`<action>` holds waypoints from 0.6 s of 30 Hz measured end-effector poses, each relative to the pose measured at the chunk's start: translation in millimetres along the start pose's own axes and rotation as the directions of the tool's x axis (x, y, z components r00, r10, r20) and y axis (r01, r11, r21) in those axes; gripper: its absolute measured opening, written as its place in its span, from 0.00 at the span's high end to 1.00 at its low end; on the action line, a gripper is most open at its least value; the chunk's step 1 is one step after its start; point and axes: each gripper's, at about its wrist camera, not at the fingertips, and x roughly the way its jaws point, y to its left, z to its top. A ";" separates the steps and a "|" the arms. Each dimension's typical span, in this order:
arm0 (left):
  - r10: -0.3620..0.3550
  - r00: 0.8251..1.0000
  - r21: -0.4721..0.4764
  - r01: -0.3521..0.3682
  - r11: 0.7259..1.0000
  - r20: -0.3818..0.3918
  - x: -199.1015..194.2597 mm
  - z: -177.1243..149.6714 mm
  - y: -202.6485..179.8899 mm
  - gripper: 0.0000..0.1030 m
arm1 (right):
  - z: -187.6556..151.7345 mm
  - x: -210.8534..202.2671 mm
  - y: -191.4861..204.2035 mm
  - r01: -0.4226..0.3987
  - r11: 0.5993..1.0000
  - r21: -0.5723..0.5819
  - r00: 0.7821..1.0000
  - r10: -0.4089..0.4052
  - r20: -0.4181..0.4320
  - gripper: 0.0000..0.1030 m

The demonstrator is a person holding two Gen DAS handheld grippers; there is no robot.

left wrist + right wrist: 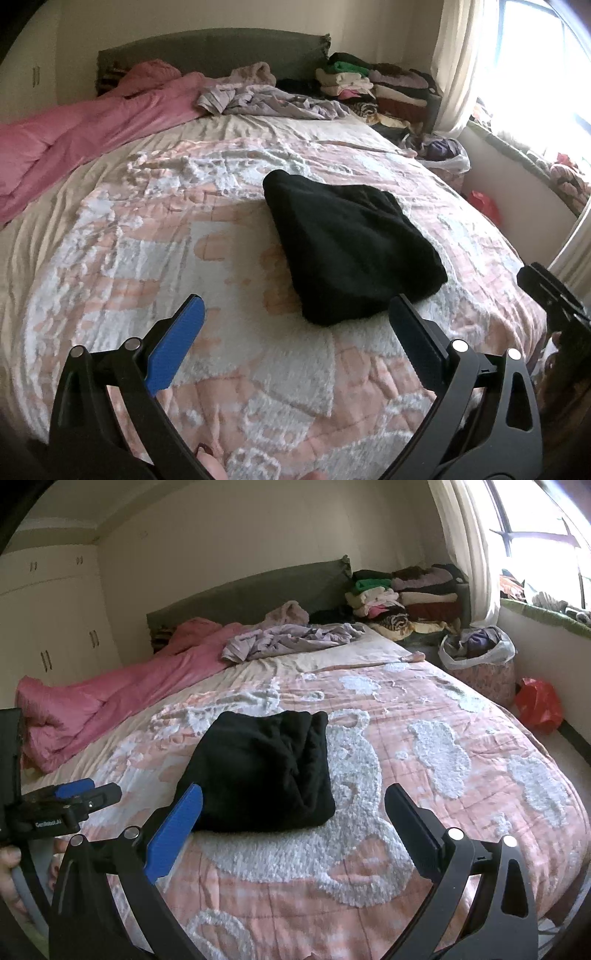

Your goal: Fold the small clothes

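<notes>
A black folded garment (351,247) lies on the pink and white bedspread (184,258); it also shows in the right wrist view (262,771). My left gripper (295,314) is open and empty, just short of the garment's near edge. My right gripper (293,805) is open and empty, with the garment's near edge between its fingers' tips. The left gripper also shows at the left edge of the right wrist view (81,797). The right gripper shows at the right edge of the left wrist view (554,295).
A crumpled pink duvet (74,136) and a lilac garment (258,98) lie at the head of the bed. Stacks of folded clothes (369,85) stand at the far right corner. A full bag (480,657) and a red bag (539,705) sit on the floor by the window.
</notes>
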 end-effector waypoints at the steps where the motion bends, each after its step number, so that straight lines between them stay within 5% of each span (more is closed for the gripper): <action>1: 0.004 1.000 0.006 -0.004 1.000 -0.001 -1.5 -3.4 0.1 0.09 | -2.1 -2.1 1.8 0.001 1.000 -0.007 1.000 -0.002 -0.004 0.04; 18: 0.014 1.000 -0.020 -0.014 1.000 -0.018 3.5 -46.8 10.7 0.09 | -47.3 7.4 10.0 0.066 0.997 -0.025 0.991 -0.069 -0.114 0.04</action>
